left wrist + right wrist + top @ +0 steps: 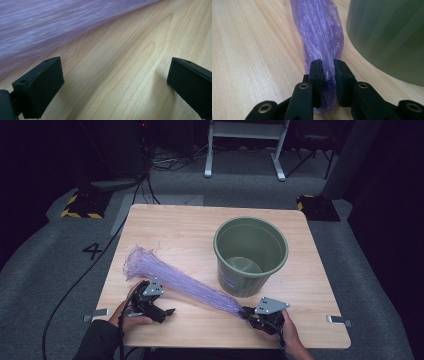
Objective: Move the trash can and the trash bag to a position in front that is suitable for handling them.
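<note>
Here – crinkly purple bag [322, 35], pinched thin

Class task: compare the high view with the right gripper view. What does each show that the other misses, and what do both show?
High view alone: the whole wooden table, the green bucket's open mouth, and the left hand-held gripper, jaws open, beside the purple plastic bag.
Right gripper view alone: the right hand-held gripper up close, its pads pinching the bag's gathered end.
Both: the bag stretched along the tabletop, with the green bucket next to it.
</note>
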`<control>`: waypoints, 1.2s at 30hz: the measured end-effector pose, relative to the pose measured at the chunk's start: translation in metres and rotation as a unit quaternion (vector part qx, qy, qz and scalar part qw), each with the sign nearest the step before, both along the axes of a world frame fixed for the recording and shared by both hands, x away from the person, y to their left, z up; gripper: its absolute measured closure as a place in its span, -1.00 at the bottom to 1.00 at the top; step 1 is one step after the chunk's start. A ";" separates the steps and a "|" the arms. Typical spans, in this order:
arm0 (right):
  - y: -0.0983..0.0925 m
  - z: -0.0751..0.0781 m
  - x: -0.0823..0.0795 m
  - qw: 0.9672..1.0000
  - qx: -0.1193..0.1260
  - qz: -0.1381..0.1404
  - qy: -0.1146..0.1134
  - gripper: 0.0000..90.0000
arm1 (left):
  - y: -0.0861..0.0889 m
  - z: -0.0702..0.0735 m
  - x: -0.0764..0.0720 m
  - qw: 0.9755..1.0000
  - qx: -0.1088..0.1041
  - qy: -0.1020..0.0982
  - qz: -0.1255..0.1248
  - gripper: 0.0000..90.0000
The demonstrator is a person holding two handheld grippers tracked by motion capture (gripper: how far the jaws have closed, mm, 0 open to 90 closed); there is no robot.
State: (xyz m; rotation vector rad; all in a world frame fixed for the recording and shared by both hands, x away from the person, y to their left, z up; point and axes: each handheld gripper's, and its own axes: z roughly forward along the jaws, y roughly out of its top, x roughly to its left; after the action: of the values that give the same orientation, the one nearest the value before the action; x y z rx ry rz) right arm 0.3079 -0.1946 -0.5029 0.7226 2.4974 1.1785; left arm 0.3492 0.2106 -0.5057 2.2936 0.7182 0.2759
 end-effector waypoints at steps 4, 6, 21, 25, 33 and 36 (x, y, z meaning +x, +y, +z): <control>0.003 0.000 0.003 1.000 -0.003 -0.002 -0.002 0.70 | -0.006 0.000 0.000 1.000 0.000 0.000 -0.010 -0.99; 0.004 0.000 0.004 1.000 -0.004 -0.003 -0.002 0.70 | -0.008 0.000 0.000 1.000 0.001 0.000 -0.016 -0.99; 0.005 0.000 0.014 1.000 -0.004 -0.013 0.002 0.44 | -0.023 0.004 0.005 0.998 -0.007 -0.011 -0.059 -0.60; 0.001 0.000 0.015 1.000 0.005 -0.017 0.009 0.16 | -0.028 0.009 0.001 0.998 -0.009 -0.022 -0.066 -0.64; -0.010 0.003 0.012 0.999 0.033 -0.020 0.015 -0.18 | -0.032 0.023 -0.006 0.996 -0.028 -0.057 -0.069 -0.65; -0.015 0.004 0.011 0.999 0.040 -0.017 0.018 -0.23 | -0.032 0.029 -0.007 0.995 -0.040 -0.071 -0.066 -0.65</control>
State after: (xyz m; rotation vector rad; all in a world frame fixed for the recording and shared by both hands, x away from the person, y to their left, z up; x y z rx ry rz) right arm 0.3194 -0.2094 -0.4984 0.8103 2.4678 1.2718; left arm 0.3418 0.1784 -0.4769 2.2088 0.4957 0.3376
